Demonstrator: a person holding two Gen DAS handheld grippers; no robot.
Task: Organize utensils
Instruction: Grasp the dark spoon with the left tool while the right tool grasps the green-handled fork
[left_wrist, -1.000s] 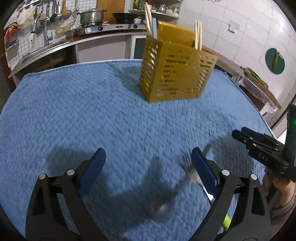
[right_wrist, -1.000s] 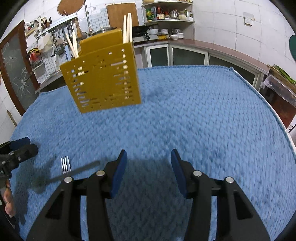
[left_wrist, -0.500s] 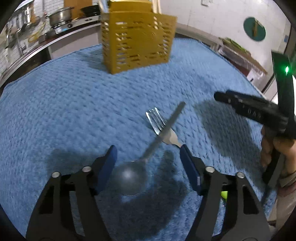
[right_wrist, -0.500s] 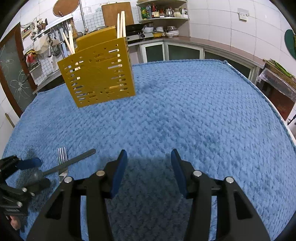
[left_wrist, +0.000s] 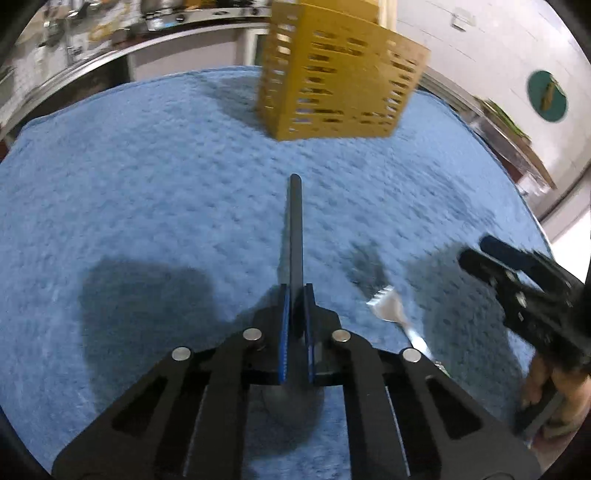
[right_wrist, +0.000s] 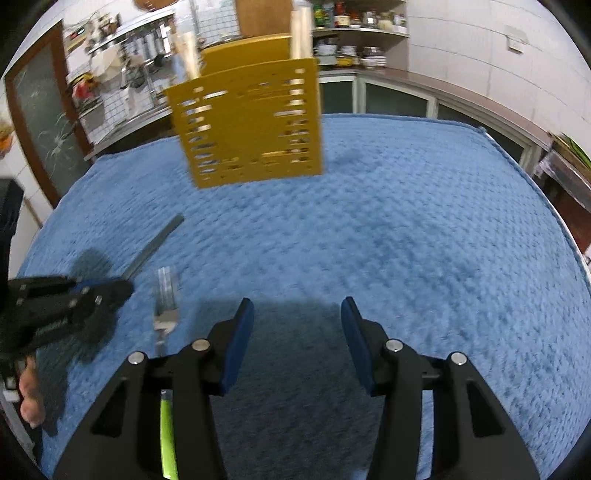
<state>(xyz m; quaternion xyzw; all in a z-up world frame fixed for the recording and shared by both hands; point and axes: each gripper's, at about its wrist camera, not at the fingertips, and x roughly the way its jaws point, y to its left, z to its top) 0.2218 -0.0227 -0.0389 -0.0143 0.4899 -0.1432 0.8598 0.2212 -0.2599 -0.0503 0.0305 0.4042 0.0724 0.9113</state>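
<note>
left gripper (left_wrist: 296, 291): jaws have just closed, clamped on the spoon (left_wrist: 295, 229) handle, which points toward the yellow utensil caddy (left_wrist: 340, 70) | right gripper (right_wrist: 297, 314): jaws apart, nothing between | fork (right_wrist: 166, 295): lies on the blue cloth (right_wrist: 406, 229) just beside the spoon, green handle under the right gripper | chopsticks (right_wrist: 300, 27): stand in the caddy

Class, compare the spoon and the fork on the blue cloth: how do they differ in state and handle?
The spoon is clamped in the left gripper; the fork lies free beside it. The spoon's handle is dark grey, the fork's ends in bright green. Both are still outside the yellow holder.
</note>
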